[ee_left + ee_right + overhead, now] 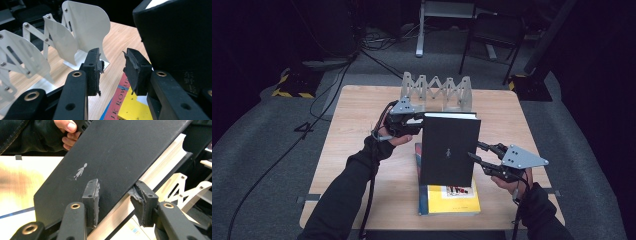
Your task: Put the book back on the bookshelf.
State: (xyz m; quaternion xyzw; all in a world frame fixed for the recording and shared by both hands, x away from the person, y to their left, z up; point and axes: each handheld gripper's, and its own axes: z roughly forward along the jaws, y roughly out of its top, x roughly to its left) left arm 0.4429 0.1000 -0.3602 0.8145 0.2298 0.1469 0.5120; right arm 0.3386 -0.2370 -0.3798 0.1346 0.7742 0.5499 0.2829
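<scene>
A black hardcover book with a small silver figure on its cover stands tilted on its lower edge over the middle of the table. My right gripper grips its right edge, one pad on the front cover and the other on the back by the pale pages. At the book's upper left corner is my left gripper. Its jaws stand apart with nothing between them, and the black book lies outside its right jaw.
A yellow and blue book lies flat on the wooden table under the black one, near the front edge. A white folding rack stands at the table's far edge, close behind my left gripper. A chair and cables are on the floor beyond.
</scene>
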